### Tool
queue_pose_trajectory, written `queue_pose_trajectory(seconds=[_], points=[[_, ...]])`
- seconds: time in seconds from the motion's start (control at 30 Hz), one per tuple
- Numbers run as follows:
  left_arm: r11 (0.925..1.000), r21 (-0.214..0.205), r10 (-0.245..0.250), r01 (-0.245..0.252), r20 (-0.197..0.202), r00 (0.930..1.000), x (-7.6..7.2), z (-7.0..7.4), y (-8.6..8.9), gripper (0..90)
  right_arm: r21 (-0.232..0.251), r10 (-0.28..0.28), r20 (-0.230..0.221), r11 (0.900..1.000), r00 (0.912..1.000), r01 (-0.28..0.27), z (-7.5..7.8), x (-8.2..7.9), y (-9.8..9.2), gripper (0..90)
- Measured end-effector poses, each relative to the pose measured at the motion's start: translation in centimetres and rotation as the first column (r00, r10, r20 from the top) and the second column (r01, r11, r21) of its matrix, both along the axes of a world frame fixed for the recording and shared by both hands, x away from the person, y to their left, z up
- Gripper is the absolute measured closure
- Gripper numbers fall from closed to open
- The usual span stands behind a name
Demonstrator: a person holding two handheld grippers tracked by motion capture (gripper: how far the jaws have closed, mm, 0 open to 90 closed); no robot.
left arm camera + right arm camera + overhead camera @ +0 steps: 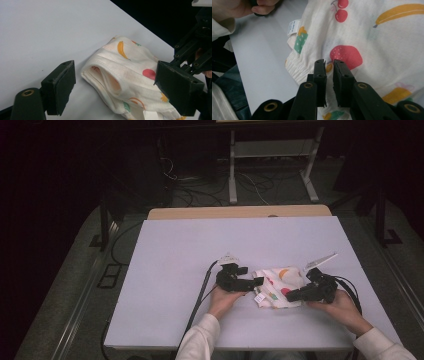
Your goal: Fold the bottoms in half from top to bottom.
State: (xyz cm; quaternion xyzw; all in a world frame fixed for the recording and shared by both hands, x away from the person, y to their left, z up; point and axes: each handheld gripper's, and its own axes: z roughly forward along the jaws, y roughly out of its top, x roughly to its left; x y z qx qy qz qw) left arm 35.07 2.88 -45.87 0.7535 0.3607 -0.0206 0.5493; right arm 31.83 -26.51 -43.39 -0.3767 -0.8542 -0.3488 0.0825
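Observation:
A small white garment (277,287) printed with fruit lies folded on the white table (200,250), near the front edge. My left gripper (252,276) lies at its left end. In the left gripper view the jaws (117,82) stand wide apart on either side of the garment's (125,75) folded waistband end, with neither pad touching it. My right gripper (290,296) rests at the garment's front right. Seen in the right gripper view, its jaws (330,65) are a narrow gap apart just above the cloth (374,37) near a red strawberry print, with nothing pinched between them.
A white care label (292,27) sticks out at the garment's front edge. Black cables trail from both grippers toward the person. A wooden strip (240,212) borders the table's far side. Beyond it stand a metal frame (272,165) and floor cables.

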Motion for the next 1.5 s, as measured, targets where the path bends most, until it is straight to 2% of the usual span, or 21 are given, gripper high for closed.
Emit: queue_pose_trajectory(seconds=[0.1,0.2,0.27,0.37,0.5,0.73,0.83,0.97,1.13,1.17,1.3,1.43,1.5], points=[[1.0,0.003,-0.003,0.003,0.002,1.0,0.0,0.1,0.0,14.9,0.01,-0.003,0.019,0.9999,0.9998,0.003,-0.2,-0.1,-0.2,74.4],[1.0,0.006,-0.006,0.006,0.008,0.9999,0.0,0.2,0.0,13.4,0.025,-0.01,0.037,0.9996,0.9993,0.009,-0.2,-0.2,-0.4,65.9],[0.9998,0.015,-0.011,0.011,0.01,0.9999,0.1,0.4,0.0,12.9,0.034,-0.014,0.065,0.9993,0.9978,0.011,0.0,-0.4,-0.6,59.9],[0.9994,0.028,-0.021,0.02,0.024,0.9995,0.1,0.6,-0.1,13.0,0.064,-0.004,0.093,0.9979,0.9957,-0.002,0.4,-0.5,-0.9,52.4],[0.9991,0.029,-0.032,0.031,0.033,0.9989,0.0,0.9,-0.3,12.2,0.07,-0.06,0.118,0.9962,0.9912,0.052,0.8,-0.6,-1.4,40.0],[0.997,0.061,-0.051,0.048,0.042,0.9978,0.0,1.5,-0.3,8.2,0.095,-0.102,0.128,0.9913,0.9865,0.09,1.7,-0.3,-2.5,19.2],[0.9966,0.069,-0.048,0.045,0.044,0.9979,0.1,1.7,-0.2,3.8,0.108,-0.103,0.14,0.9902,0.9847,0.088,2.1,-0.2,-3.0,15.6],[0.9942,0.095,-0.055,0.051,0.043,0.9976,0.2,2.1,-0.1,0.0,0.123,-0.124,0.169,0.9869,0.9779,0.104,2.7,-0.1,-3.6,12.4],[0.9914,0.114,-0.071,0.065,0.048,0.9963,0.4,2.8,-0.1,0.0,0.139,-0.124,0.171,0.9852,0.9775,0.101,3.2,0.4,-4.2,0.6],[0.9914,0.113,-0.071,0.065,0.049,0.9963,0.5,2.9,0.0,0.0,0.141,-0.123,0.17,0.985,0.9776,0.1,3.3,0.5,-4.3,0.0],[0.992,0.112,-0.065,0.059,0.051,0.9966,0.7,3.0,0.0,0.0,0.133,-0.161,0.188,0.9815,0.9689,0.137,3.7,0.9,-4.6,0.0],[0.991,0.118,-0.068,0.062,0.045,0.9966,1.0,2.9,0.0,0.0,0.139,-0.171,0.194,0.9794,0.966,0.146,4.0,1.5,-5.0,0.0],[0.9889,0.131,-0.076,0.07,0.043,0.9961,1.1,2.9,-0.1,0.0,0.145,-0.172,0.186,0.9786,0.9674,0.146,4.0,1.8,-5.2,0.0]])
